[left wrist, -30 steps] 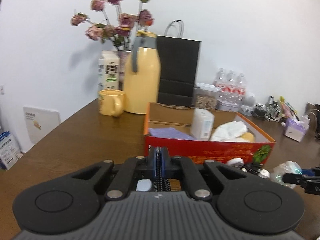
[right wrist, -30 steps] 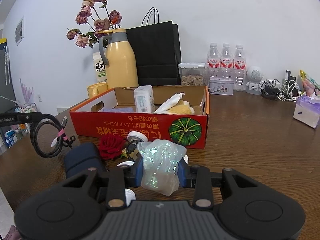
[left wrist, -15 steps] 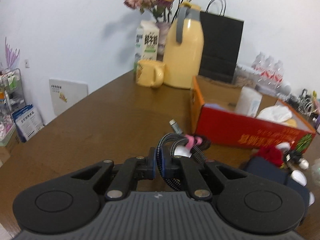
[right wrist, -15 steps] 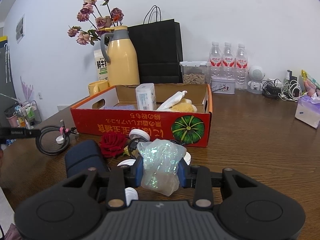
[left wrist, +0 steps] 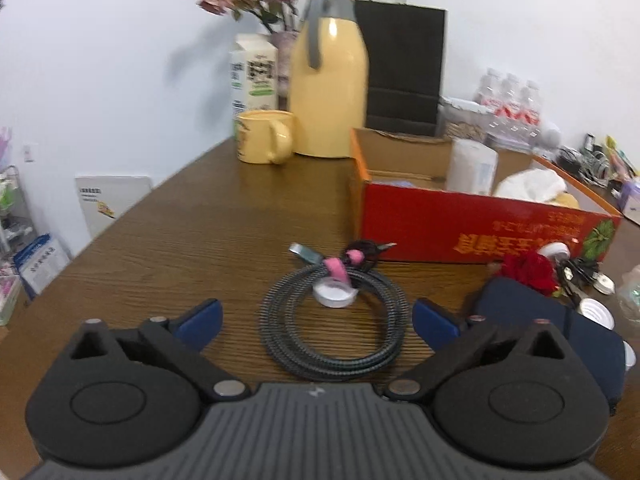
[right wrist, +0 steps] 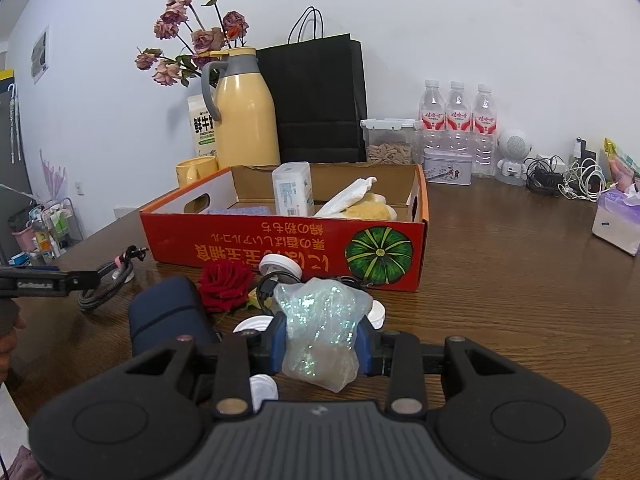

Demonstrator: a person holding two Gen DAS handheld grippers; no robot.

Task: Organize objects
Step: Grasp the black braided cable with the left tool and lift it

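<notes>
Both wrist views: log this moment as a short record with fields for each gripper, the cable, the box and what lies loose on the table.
left gripper: open, jaws just opened, nothing pressed between them
cable: coiled, lying on the table in front of the open jaws, pink tie on it
right gripper: shut on the plastic bag
box: red, open top, holds a white carton, cloths
loose items: red rose, dark blue pouch, white lids

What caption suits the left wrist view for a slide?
Left gripper, jaws just opened, over the coiled cable on the wooden table beside the red box.
</notes>
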